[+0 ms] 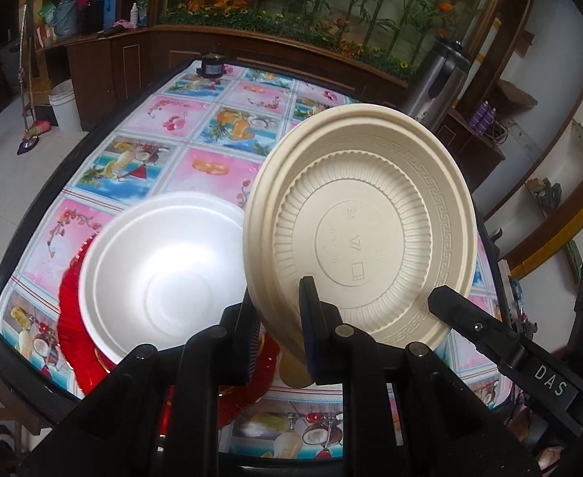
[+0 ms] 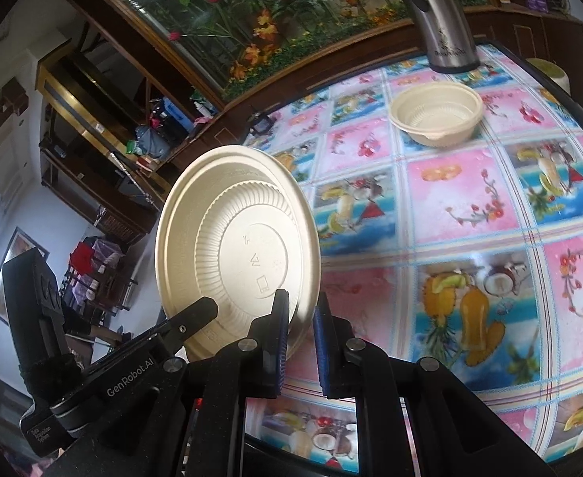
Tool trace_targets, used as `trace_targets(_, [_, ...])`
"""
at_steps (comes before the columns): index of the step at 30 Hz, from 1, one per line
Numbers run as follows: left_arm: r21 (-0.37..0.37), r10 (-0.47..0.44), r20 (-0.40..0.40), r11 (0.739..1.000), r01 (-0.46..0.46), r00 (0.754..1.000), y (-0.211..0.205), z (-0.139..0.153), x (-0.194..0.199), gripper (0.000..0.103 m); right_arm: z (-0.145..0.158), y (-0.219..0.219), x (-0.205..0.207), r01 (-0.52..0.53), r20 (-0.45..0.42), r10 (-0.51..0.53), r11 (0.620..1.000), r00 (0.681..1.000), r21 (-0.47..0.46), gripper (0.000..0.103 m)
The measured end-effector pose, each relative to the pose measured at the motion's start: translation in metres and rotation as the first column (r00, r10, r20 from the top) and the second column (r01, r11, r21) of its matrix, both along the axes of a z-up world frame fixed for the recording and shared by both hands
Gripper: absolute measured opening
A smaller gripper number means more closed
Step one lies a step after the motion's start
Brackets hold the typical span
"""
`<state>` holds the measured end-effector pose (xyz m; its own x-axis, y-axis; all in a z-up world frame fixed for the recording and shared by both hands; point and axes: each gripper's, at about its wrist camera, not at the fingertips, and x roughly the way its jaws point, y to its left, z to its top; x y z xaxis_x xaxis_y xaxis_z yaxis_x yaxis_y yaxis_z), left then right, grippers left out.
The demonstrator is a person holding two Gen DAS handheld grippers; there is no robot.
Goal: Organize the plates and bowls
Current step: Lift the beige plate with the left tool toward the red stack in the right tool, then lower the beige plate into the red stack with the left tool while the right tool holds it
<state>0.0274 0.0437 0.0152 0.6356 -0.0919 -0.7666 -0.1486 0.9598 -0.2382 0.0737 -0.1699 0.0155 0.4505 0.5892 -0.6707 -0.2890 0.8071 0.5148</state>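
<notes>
A beige plate (image 1: 371,214) (image 2: 236,246) hangs tilted above the table with its ribbed underside toward both cameras. My left gripper (image 1: 277,294) is shut on its lower rim. My right gripper (image 2: 301,300) is shut on the same rim a little further along. Each gripper shows in the other's view: the right gripper (image 1: 438,300) at the plate's lower right, the left gripper (image 2: 206,308) at its lower left. On the table below, a white bowl (image 1: 164,274) sits on a red plate (image 1: 72,318). A beige bowl (image 2: 436,113) stands alone further back.
The table (image 2: 470,198) wears a fruit-patterned cloth with a dark raised edge. A steel flask (image 1: 438,79) (image 2: 446,20) stands at its far corner and a small black object (image 1: 210,64) at the far edge. Wooden cabinets and a planted glass case lie behind.
</notes>
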Motion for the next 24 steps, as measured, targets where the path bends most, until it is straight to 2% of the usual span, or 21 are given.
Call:
trace_targets(8, [0.001,0.063,0.035,0.998,-0.063,0.997,0.028,0.012,-0.011,0.016,0.023,0.031,-0.001,-0.063,0.046,0.063,0.998,0.997,-0.007,0.012])
trace_targets(24, [-0.001,0.176,0.018,0.984,-0.176,0.984,0.077,-0.003,-0.039,0.017,0.011,0.093,-0.008,-0.205,0.01,0.206,0.978,0.979,-0.029,0.012])
